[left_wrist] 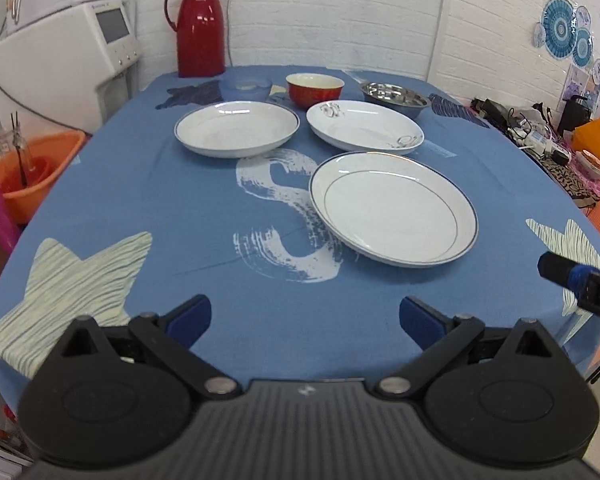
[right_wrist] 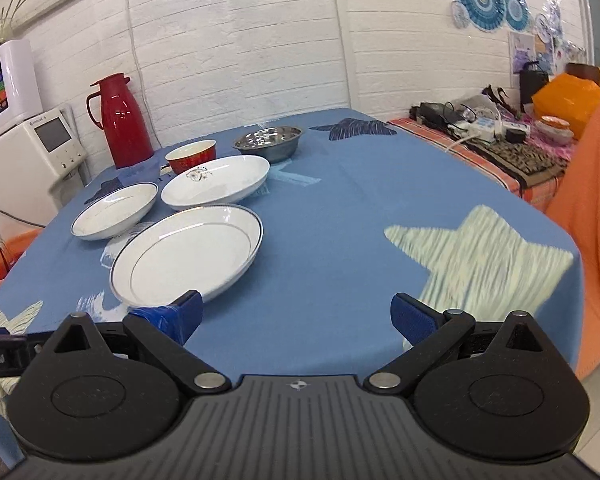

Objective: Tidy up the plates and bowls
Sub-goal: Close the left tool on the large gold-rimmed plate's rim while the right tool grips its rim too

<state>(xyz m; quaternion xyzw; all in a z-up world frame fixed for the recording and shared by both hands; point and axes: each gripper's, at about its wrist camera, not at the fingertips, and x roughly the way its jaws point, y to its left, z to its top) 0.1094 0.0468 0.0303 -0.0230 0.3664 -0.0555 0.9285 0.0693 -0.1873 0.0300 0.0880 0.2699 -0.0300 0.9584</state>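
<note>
**Both grippers open above the near edge of the table, dishes untouched**

The left gripper (left_wrist: 305,318) hangs over the blue star-printed tablecloth (left_wrist: 204,216) with its blue-padded fingers spread wide and nothing between them. The right gripper (right_wrist: 296,318) is likewise spread apart and empty; in the left wrist view one of its blue-tipped fingers shows at about 3 o'clock, near the right edge.

From the left wrist camera, the large white shallow plate with a dark rim line (left_wrist: 394,208) lies nearest, at about 1 o'clock from the gripper. Beyond it at 12 o'clock sit two more: a white deep plate with a blue rim (left_wrist: 237,129) on the left and a white oval plate with small dark floral marks (left_wrist: 365,126) on the right, apart from each other. Behind these stand a pale blue translucent bowl (left_wrist: 245,87), a red bowl with a cream interior (left_wrist: 315,89) and a shiny steel bowl (left_wrist: 395,98), in a row from 11 to 1 o'clock. A tall red thermos jug (left_wrist: 199,26) stands at the far edge, at 11 o'clock.

From the right wrist camera, the rimmed shallow plate lies just past the left fingertip (right_wrist: 188,312), at about 11 o'clock. An orange plastic basin (left_wrist: 36,170) sits beside the table at 9 o'clock in the left view
</note>
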